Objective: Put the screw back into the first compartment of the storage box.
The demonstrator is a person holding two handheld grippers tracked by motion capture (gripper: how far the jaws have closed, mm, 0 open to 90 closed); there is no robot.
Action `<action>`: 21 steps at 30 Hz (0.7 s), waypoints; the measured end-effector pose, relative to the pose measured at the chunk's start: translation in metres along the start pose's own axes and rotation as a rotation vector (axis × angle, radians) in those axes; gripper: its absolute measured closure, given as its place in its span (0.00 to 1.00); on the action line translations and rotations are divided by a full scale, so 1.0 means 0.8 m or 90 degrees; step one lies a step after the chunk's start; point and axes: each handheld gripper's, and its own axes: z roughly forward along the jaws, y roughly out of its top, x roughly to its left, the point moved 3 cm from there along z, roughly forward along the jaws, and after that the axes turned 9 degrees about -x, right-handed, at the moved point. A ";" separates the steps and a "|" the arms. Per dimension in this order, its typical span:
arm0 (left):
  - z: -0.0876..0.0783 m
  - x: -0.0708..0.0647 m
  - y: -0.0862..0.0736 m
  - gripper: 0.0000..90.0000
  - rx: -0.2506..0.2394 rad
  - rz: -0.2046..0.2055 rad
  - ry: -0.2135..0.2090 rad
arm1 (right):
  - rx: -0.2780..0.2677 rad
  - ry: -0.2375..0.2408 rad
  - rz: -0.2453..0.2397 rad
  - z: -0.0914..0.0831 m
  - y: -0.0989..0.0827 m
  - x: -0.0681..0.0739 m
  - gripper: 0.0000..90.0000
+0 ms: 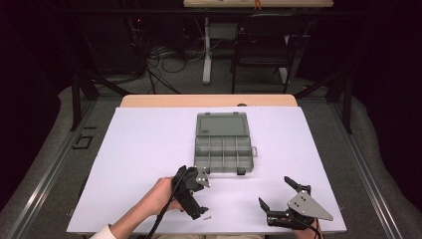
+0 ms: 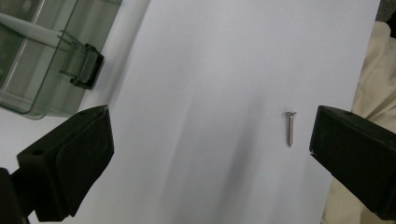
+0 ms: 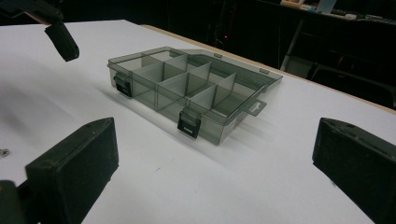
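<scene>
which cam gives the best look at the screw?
Left gripper view: the screw lies sharp on the white sheet between the open left claw, head and thread readable. High view shows it as a tiny speck beside that claw. Right gripper view catches just a bit at its left edge.

In the left gripper view the organiser box (image 2: 44, 56) is cut off by the top and left edges, so only one corner with a latch shows. In the high view the screw (image 1: 207, 217) is too small to make out its shape, and the right hand (image 1: 312, 230) is mostly hidden under its gripper and cut by the bottom edge
</scene>
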 end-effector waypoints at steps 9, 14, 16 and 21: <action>0.012 -0.019 -0.006 0.16 0.002 0.017 -0.033 | 0.000 0.001 -0.002 0.000 0.000 0.000 0.00; 0.020 -0.027 -0.008 0.35 0.007 0.022 -0.063 | 0.001 0.000 -0.003 0.000 0.000 0.000 0.00; 0.024 -0.031 -0.010 0.41 0.012 0.026 -0.077 | 0.001 0.001 -0.003 0.000 0.000 0.000 0.00; 0.028 -0.036 -0.011 0.58 0.011 0.034 -0.094 | 0.001 0.000 -0.005 0.000 0.000 0.000 0.00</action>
